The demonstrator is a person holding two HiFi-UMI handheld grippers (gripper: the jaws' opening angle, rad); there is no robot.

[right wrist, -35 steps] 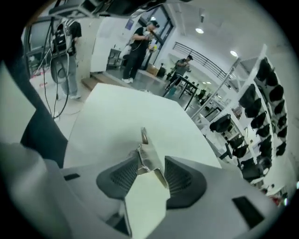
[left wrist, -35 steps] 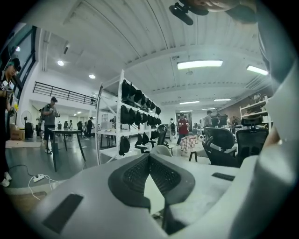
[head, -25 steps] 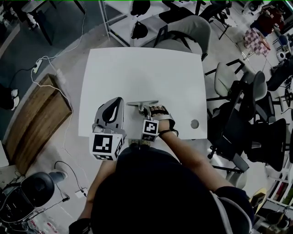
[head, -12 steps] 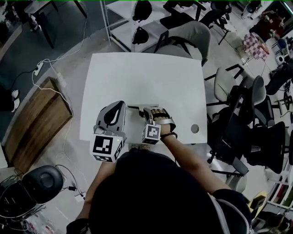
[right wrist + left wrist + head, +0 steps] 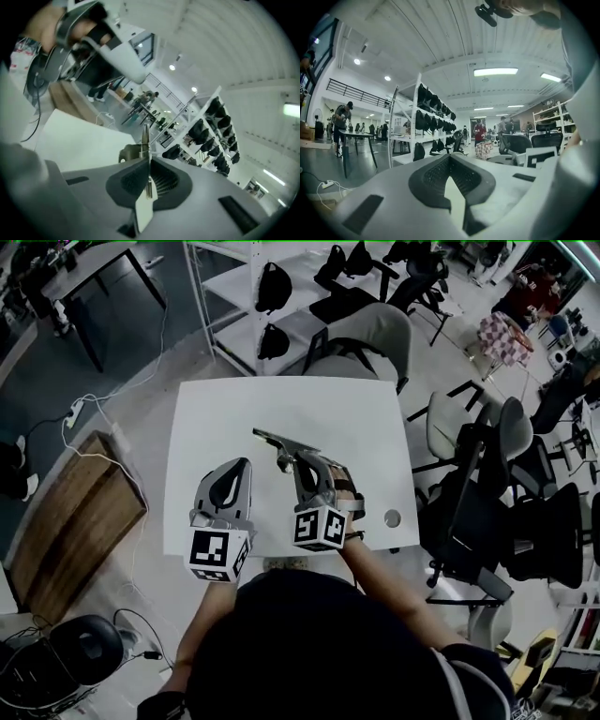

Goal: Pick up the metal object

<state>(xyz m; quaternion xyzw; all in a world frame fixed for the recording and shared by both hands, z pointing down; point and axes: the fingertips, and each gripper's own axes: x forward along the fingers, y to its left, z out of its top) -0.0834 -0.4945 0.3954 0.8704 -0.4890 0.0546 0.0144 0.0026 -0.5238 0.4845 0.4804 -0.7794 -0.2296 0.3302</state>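
The metal object (image 5: 281,442), a flat grey strip with a small fitting under it, hangs above the white table (image 5: 225,413) in the head view. My right gripper (image 5: 298,463) is shut on it from the near side. The right gripper view shows the thin strip (image 5: 145,137) standing edge-on, pinched between the dark pads (image 5: 133,178) of that gripper (image 5: 147,161). My left gripper (image 5: 240,468) hovers to the left of it over the table's near part, holding nothing. The left gripper view has those jaws (image 5: 450,158) meeting at their tips, aimed out at the room.
A round hole (image 5: 392,517) sits in the table near its right front corner. A grey chair (image 5: 361,334) stands at the far edge, and black office chairs (image 5: 487,493) crowd the right side. A wooden board (image 5: 80,512) and cables lie on the floor at left.
The right gripper has closed on the metal object and raised it off the table, carrying it a little away from me. The left gripper has stayed beside it.
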